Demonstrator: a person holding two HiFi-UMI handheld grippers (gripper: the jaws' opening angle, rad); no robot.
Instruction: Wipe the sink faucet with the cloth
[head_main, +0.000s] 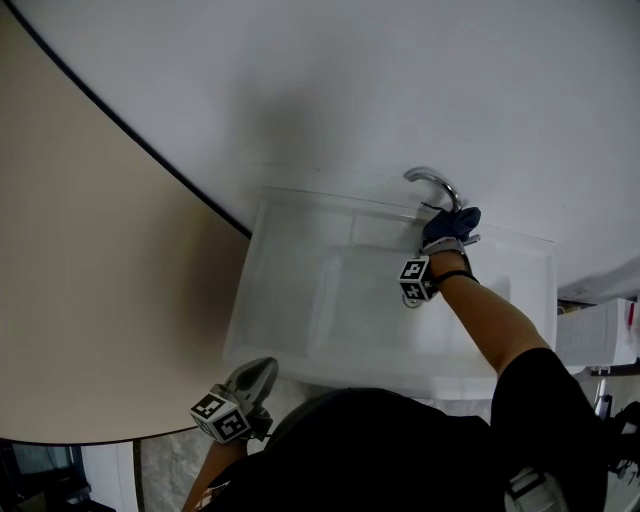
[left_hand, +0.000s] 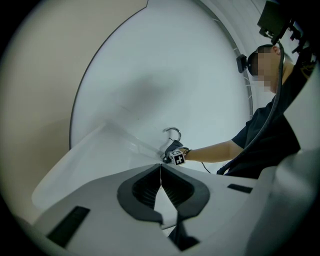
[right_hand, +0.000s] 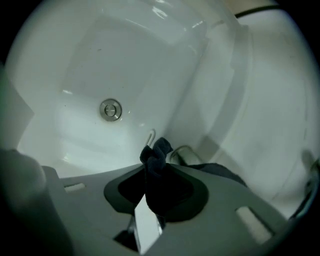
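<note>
Right gripper (right_hand: 153, 167): you had it clamped on the dark cloth (head_main: 452, 222) at the faucet (head_main: 436, 184) base, far side of the sink (head_main: 300, 320).
Left gripper (left_hand: 161, 172): you had it closed, empty, near-left.

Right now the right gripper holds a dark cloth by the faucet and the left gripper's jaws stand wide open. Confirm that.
Wrong on the left gripper: its jaws are shut and empty, as the left gripper view shows. The right gripper does hold the dark cloth by the faucet.
</note>
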